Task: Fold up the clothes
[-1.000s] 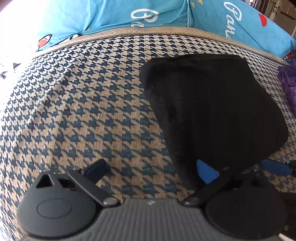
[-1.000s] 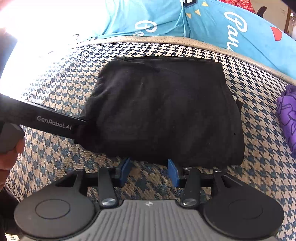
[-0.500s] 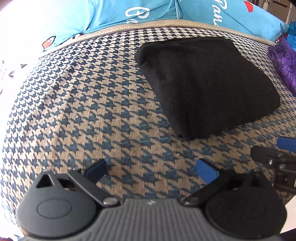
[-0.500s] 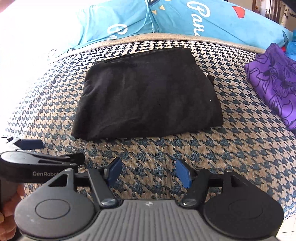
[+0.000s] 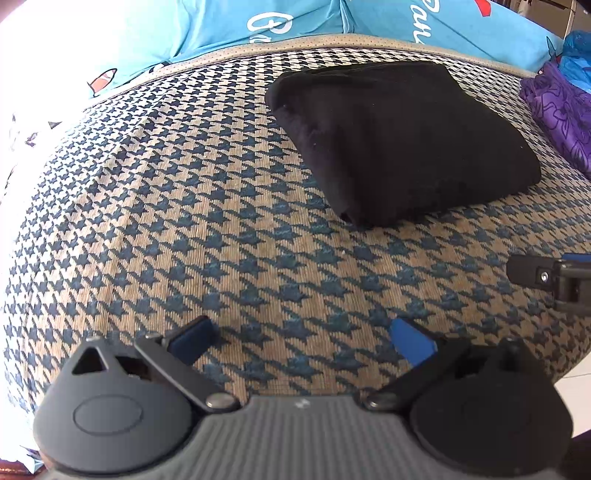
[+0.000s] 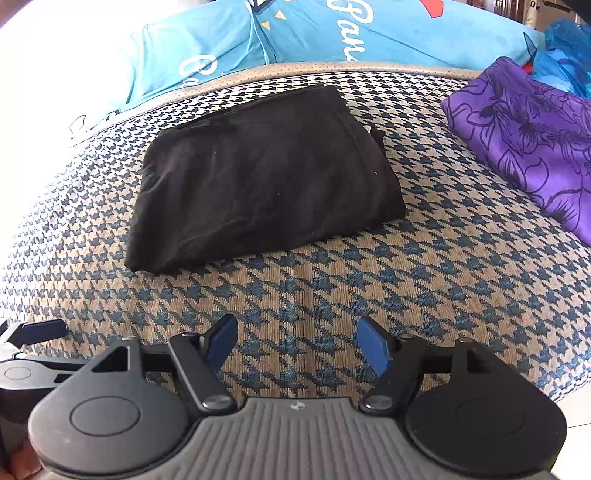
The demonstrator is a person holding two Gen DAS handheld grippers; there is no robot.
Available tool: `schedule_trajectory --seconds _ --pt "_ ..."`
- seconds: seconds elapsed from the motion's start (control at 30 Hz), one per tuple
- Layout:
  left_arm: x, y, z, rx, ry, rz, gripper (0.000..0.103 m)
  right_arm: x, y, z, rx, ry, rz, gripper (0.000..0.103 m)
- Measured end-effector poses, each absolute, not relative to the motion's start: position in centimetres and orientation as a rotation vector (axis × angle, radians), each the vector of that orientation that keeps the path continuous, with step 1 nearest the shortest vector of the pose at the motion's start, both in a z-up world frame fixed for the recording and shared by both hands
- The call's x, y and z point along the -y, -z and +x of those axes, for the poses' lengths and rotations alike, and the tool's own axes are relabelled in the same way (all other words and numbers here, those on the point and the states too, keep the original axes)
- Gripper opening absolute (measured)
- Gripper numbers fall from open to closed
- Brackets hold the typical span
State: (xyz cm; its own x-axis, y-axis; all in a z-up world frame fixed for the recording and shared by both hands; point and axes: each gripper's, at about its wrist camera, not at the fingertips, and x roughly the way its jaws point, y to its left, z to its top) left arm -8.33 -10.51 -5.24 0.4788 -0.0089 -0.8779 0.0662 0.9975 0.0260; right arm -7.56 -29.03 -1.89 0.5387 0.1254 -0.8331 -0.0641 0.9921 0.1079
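My left gripper (image 5: 301,341) hangs low over the houndstooth cushion (image 5: 177,206), pointed forward along the surface with its blue-padded fingers (image 5: 412,345) spread wide and nothing between them. My right gripper (image 6: 297,343) sits in much the same pose, level and close to the cushion's near edge, its fingers (image 6: 373,349) also apart and empty.

The folded black garment (image 6: 266,177) lies flat on the cushion ahead of both tools, well apart from either pair of fingertips. From the left wrist view the garment (image 5: 402,144) is ahead and off to the right, its near corner pointing back toward me. From the right wrist view it is ahead and slightly left of centre, folded into a compact rectangle.

I can see each tool from the other's camera: the right one pokes in at the right edge of the left view (image 5: 554,277), and the left one shows at the lower left of the right view (image 6: 33,339), so the two are side by side.

A purple patterned cloth (image 6: 528,136) lies to the right of the black garment, not touching it. Turquoise pillows (image 6: 295,33) line the far side of the cushion.
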Motion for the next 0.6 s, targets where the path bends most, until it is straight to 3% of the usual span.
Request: schedule_trajectory --seconds 0.6 --pt "8.5 3.9 -6.8 -1.030 0.028 0.055 0.103 34.6 0.7 -6.3 -0.926 -0.154 0.139 0.072"
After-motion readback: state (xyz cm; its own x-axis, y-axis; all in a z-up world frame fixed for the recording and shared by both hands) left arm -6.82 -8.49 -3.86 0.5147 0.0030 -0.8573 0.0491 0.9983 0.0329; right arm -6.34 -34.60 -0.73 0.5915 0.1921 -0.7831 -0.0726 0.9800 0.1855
